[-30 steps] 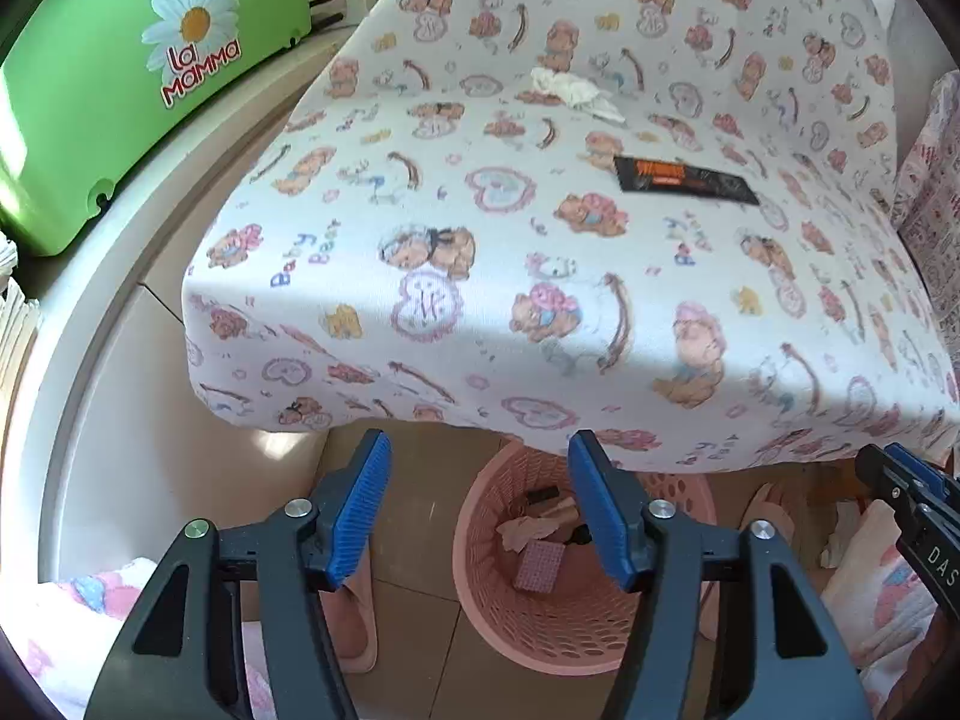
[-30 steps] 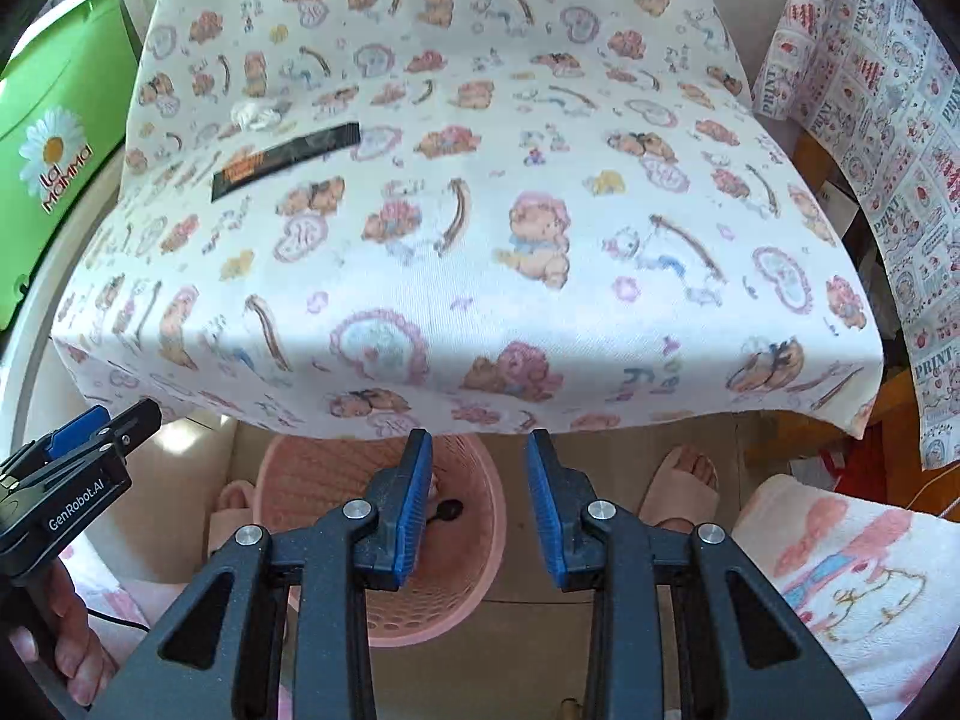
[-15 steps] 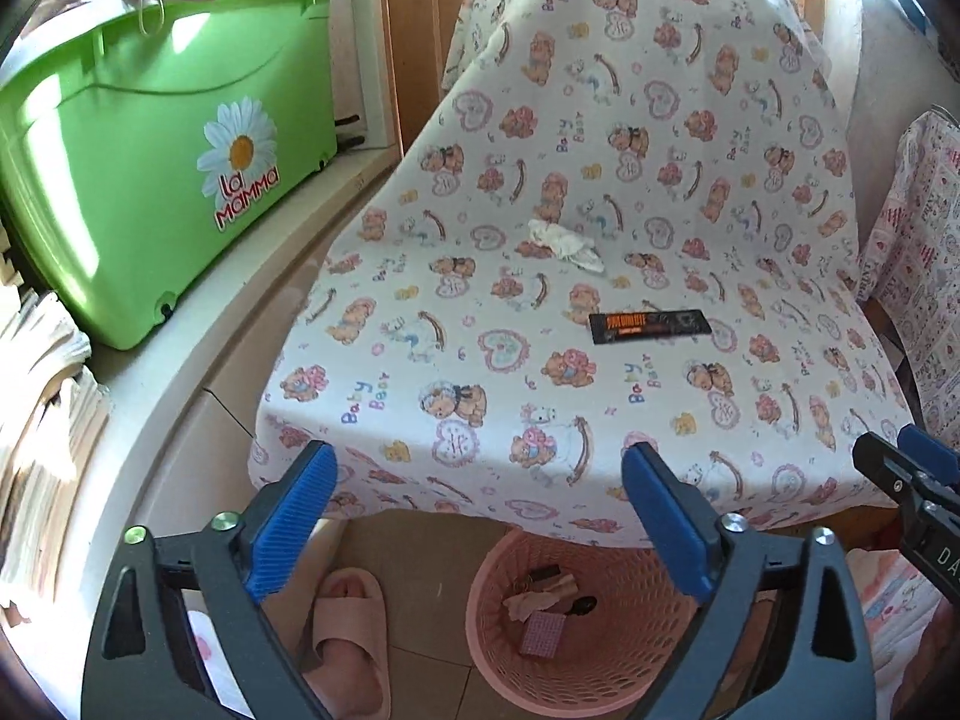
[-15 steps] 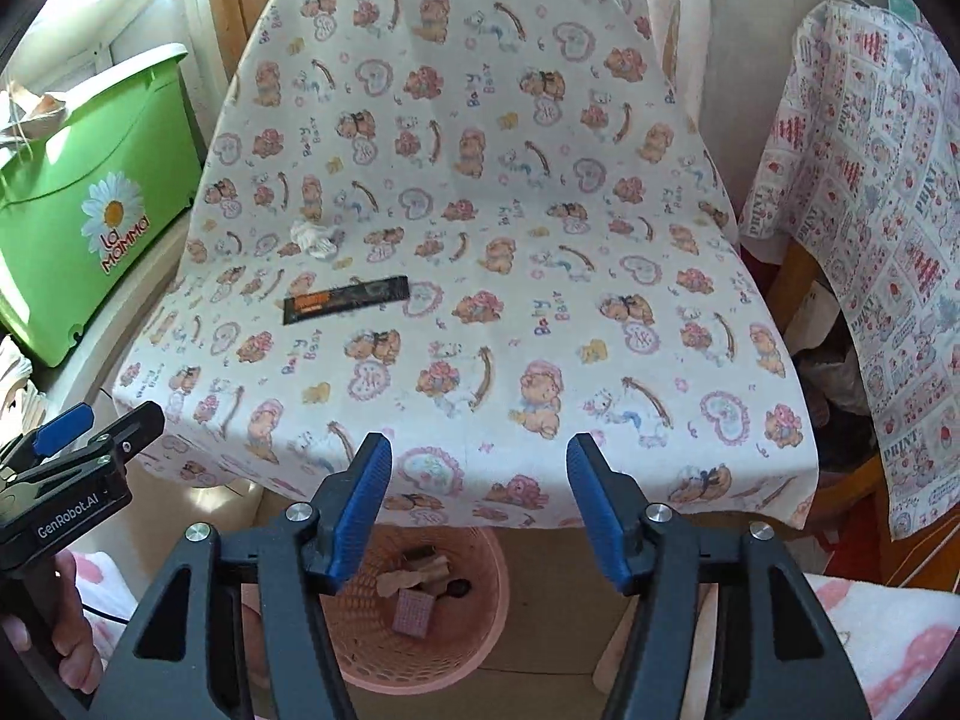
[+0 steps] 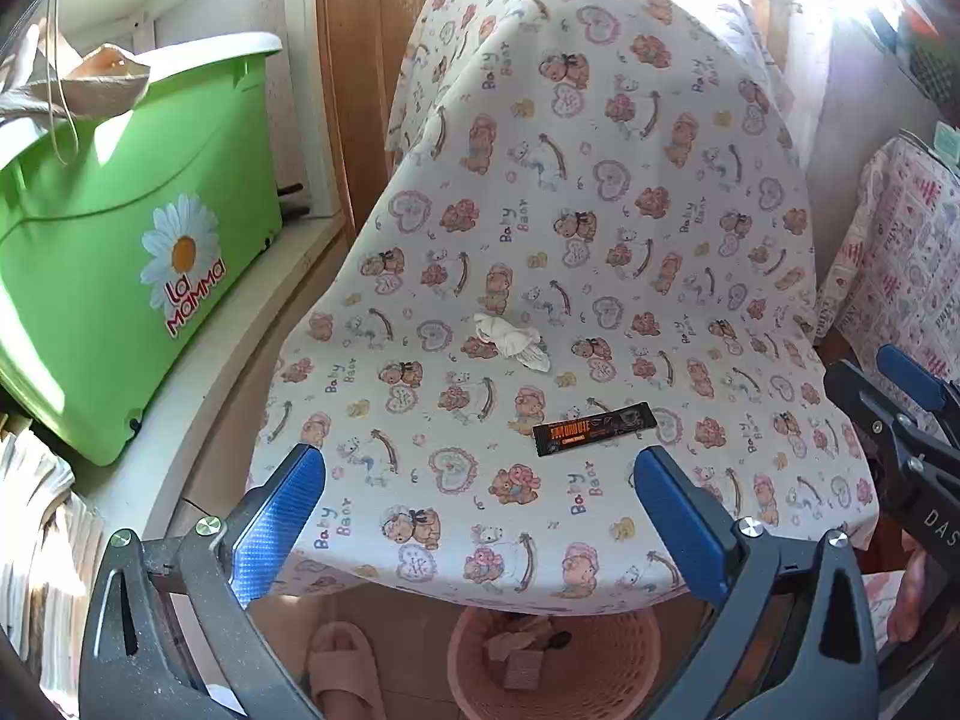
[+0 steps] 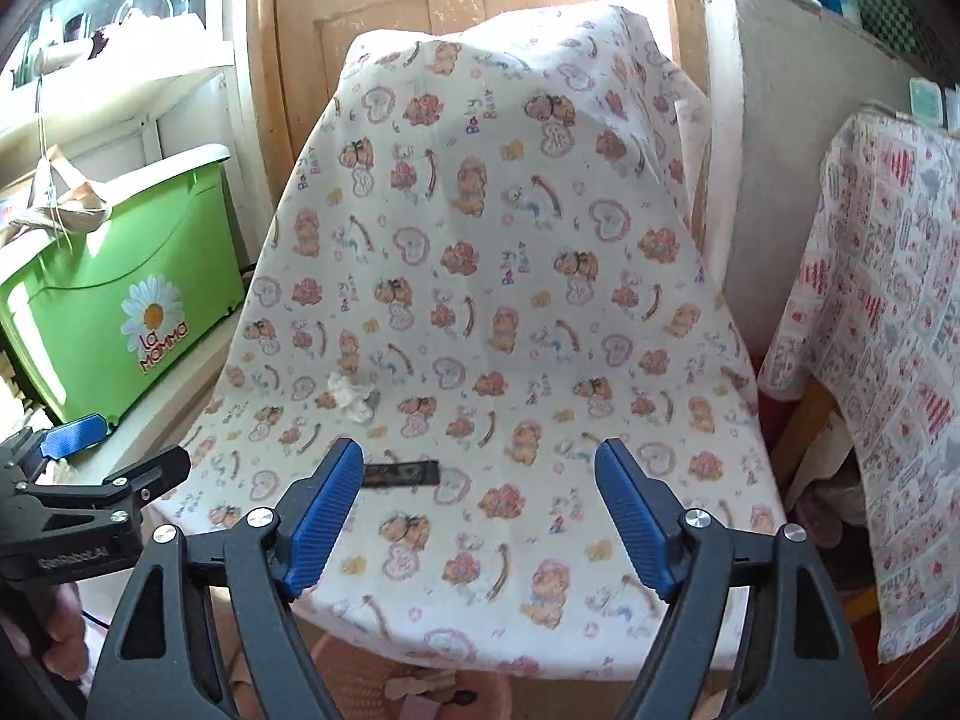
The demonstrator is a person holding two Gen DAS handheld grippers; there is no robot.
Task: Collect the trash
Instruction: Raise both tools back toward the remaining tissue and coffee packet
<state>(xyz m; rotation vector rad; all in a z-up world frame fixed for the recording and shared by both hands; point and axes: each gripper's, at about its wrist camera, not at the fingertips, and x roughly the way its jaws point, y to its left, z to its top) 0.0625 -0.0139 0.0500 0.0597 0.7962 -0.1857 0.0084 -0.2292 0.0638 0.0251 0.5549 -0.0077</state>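
Note:
A chair draped in a bear-print cloth (image 5: 600,276) fills both views. On its seat lie a crumpled white tissue (image 5: 510,341) and a flat black wrapper (image 5: 591,427); both show in the right wrist view too, the tissue (image 6: 353,396) and the wrapper (image 6: 403,473). A pink basket (image 5: 555,666) holding scraps stands on the floor under the seat's front edge. My left gripper (image 5: 479,525) is open and empty, short of the seat front. My right gripper (image 6: 479,519) is open and empty, over the seat's front.
A green "La Mamma" tub (image 5: 120,276) sits on a white ledge at left. A pink slipper (image 5: 343,669) lies on the floor beside the basket. A patterned cloth (image 6: 882,324) hangs at right. A wooden door stands behind the chair.
Both grippers rose and pulled back from the basket under the seat, so the whole chair shows. Both jaws opened wider.

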